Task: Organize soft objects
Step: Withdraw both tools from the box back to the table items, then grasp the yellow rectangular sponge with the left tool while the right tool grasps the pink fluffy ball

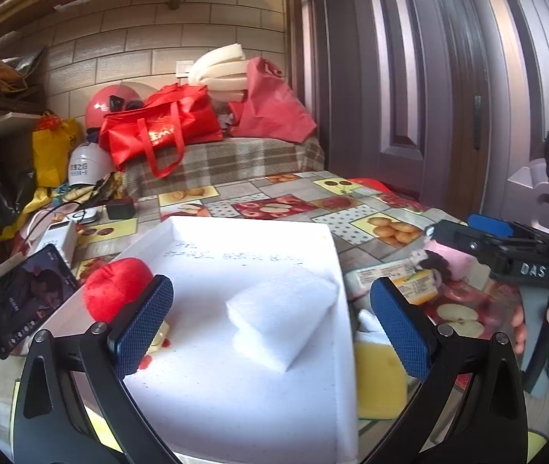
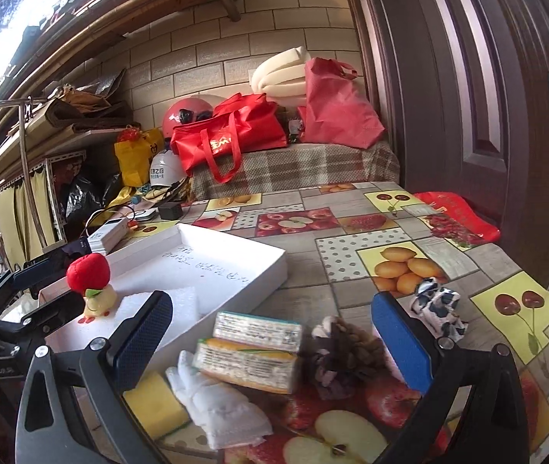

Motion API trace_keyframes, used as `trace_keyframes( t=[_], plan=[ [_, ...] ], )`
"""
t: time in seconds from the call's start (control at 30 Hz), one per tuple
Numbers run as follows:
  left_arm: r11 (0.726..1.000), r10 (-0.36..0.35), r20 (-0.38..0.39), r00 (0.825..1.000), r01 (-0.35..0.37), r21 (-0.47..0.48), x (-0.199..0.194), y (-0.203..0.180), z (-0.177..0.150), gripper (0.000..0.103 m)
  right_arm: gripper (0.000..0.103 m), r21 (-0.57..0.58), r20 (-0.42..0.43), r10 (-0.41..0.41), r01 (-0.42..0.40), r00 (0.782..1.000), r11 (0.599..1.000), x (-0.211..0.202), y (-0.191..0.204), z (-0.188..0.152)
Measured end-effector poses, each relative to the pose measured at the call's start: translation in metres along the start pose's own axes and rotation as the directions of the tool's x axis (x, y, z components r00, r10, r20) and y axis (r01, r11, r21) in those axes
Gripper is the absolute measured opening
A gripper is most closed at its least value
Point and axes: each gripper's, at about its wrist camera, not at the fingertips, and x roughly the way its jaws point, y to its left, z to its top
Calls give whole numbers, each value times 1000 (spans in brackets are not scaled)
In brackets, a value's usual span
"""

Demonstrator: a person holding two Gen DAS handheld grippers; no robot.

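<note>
L tongs spread over foam block | R tongs spread, empty, above sponge packs

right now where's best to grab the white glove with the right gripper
Pinch the cuff end of the white glove from above with the right gripper. It lies flat and limp between the yellow sponge and the sponge packs, so a side approach looks blocked.

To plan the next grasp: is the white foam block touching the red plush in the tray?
Apart. The left wrist view shows bare tray floor between the foam block and the plush.
</note>
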Motion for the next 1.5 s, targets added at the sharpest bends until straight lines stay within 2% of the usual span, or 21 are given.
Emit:
trace_keyframes(
  t=[0.1, 0.17, 0.23, 0.33, 0.47, 0.57, 0.67, 0.77, 0.8, 0.83, 0.9, 1.03, 1.07, 1.13, 1.17, 1.23, 1.27, 1.33, 1.43, 1.47, 1.5],
  plan=[
    [990, -125, -42, 991, 127, 56, 0, -26, 0, 103, 103, 88, -12, -82, 83, 997, 993, -2, -42, 3],
    [972, -210, -82, 974, 217, 89, -2, -42, -1, 103, 103, 159, -19, -118, 119, 993, 980, -5, -66, 3],
    [954, -260, -126, 957, 275, 122, -3, -57, -2, 102, 103, 231, -20, -135, 136, 991, 963, -9, -84, 1],
    [939, -257, -191, 947, 292, 184, 1, -77, -5, 102, 103, 301, -31, -123, 127, 992, 945, -9, -97, -3],
    [921, -193, -287, 938, 274, 277, 15, -102, -13, 102, 103, 314, -35, -101, 107, 994, 943, -8, -97, -4],
    [904, -127, -329, 936, 246, 350, 22, -115, -23, 102, 103, 335, -25, -90, 93, 996, 938, -9, -101, -4],
    [896, -75, -375, 924, 227, 381, 33, -119, -30, 102, 103, 375, -24, -79, 82, 997, 923, -10, -110, -7],
    [897, -54, -410, 910, 225, 381, 41, -118, -35, 102, 103, 412, -22, -74, 76, 997, 908, -11, -118, -10],
    [899, -69, -434, 898, 245, 364, 44, -117, -36, 102, 103, 415, -19, -77, 78, 997, 906, -12, -118, -10],
    [901, -95, -467, 879, 275, 334, 47, -116, -37, 102, 103, 413, -14, -77, 76, 997, 908, -13, -118, -10],
    [901, -129, -486, 864, 307, 307, 46, -116, -38, 102, 103, 397, -9, -77, 74, 997, 915, -14, -114, -9],
    [882, -272, -499, 823, 420, 212, 32, -123, -34, 102, 103, 384, -12, -70, 70, 997, 921, -12, -112, -7],
    [878, -297, -481, 825, 434, 201, 25, -124, -31, 102, 103, 386, -12, -70, 69, 997, 920, -12, -112, -7],
    [885, -328, -430, 841, 433, 173, 11, -122, -25, 102, 103, 394, -12, -70, 68, 998, 916, -11, -113, -7],
    [895, -323, -408, 854, 415, 160, 7, -119, -22, 102, 103, 397, -12, -69, 68, 998, 915, -11, -113, -8],
    [926, -263, -383, 885, 344, 158, 5, -113, -19, 102, 103, 397, -13, -69, 68, 998, 915, -11, -114, -8],
    [935, -241, -385, 891, 319, 154, 7, -110, -19, 102, 103, 397, -15, -69, 69, 998, 915, -10, -114, -8],
    [946, -216, -410, 886, 294, 137, 14, -106, -19, 102, 103, 396, -15, -66, 67, 998, 916, -10, -115, -9],
    [951, -143, -455, 879, 249, 182, 27, -111, -24, 100, 103, 399, -13, -67, 67, 998, 915, -11, -115, -9],
    [950, -122, -478, 870, 243, 199, 32, -114, -27, 96, 103, 401, -13, -66, 66, 998, 914, -11, -116, -9],
    [947, -108, -504, 857, 243, 210, 38, -117, -30, 84, 103, 403, -13, -66, 65, 998, 913, -11, -116, -9]
  ],
)
